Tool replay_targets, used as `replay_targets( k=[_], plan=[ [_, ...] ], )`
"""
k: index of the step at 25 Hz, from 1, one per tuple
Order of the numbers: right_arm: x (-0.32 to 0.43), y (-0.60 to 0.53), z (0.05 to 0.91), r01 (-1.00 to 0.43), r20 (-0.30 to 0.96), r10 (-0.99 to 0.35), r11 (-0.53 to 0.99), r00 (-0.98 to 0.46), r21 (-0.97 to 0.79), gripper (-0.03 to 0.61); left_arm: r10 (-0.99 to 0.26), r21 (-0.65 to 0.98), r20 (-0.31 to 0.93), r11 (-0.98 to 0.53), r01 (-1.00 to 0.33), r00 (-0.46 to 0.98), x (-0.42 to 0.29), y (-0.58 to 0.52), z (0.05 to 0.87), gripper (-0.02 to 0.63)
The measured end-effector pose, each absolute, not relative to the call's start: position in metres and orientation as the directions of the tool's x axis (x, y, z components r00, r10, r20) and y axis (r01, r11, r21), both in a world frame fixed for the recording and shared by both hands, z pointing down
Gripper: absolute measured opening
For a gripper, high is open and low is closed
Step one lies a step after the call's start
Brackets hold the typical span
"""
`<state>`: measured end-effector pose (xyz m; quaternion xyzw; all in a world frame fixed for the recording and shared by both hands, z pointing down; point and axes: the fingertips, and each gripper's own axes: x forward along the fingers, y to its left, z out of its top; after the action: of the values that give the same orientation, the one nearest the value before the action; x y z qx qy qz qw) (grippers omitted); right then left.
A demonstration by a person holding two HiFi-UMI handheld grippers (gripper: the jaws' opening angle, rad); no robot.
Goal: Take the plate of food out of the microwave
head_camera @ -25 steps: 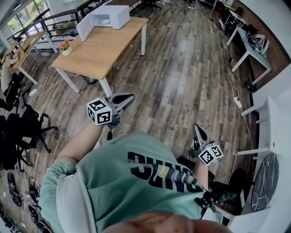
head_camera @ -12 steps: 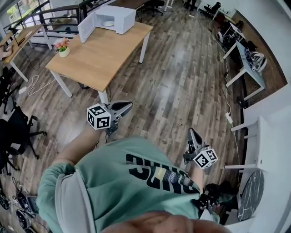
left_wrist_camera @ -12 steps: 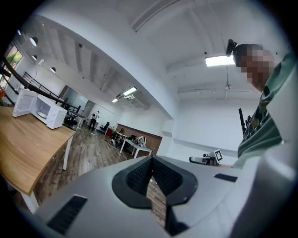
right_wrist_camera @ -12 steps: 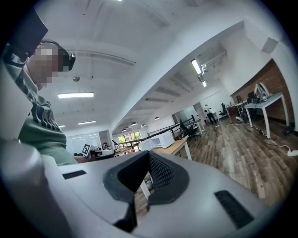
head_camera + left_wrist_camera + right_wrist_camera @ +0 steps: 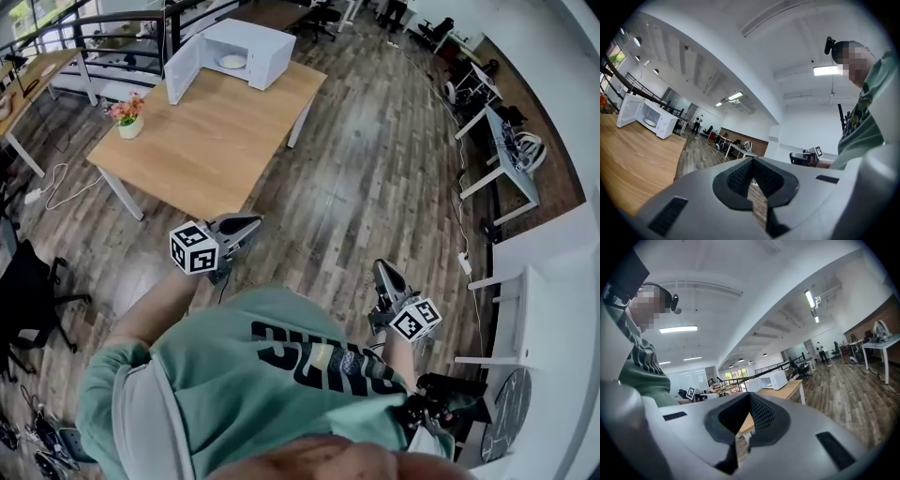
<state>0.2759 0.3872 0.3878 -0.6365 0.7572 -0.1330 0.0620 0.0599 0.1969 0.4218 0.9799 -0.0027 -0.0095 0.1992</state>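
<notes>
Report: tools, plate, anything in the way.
Left tool, right tool shut, empty. White plate inside open white microwave on light wooden table. Small pot of pink flowers stands aside.

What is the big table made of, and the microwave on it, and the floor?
The table looks like wood or wood-look board: a light tan matte top with faint grain. The microwave has a smooth white shell, probably painted metal or plastic. The floor shows brown streaky planks with a slight shine, so wood or laminate.

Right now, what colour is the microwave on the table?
The microwave is white; it shows best in the head view.
</notes>
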Motion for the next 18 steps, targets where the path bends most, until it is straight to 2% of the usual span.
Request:
replay_targets(
  k=[6,12,18],
  plan=[
    [0.287,0.326,0.394,-0.935,0.125,-0.962,0.199,-0.244,-0.294,0.006,-0.084,0.408,-0.014,-0.910,-0.071,0.996,0.047,0.154,0.437,0.005],
    [0.310,0.262,0.418,-0.882,0.095,-0.927,0.308,-0.362,-0.356,0.006,-0.194,0.406,0.034,-0.894,-0.191,0.980,0.050,0.125,0.448,0.005],
    [0.374,0.179,0.432,-0.778,0.046,-0.840,0.478,-0.540,-0.409,0.006,-0.400,0.357,0.047,-0.849,-0.389,0.915,0.084,0.090,0.434,0.005]
  ],
)
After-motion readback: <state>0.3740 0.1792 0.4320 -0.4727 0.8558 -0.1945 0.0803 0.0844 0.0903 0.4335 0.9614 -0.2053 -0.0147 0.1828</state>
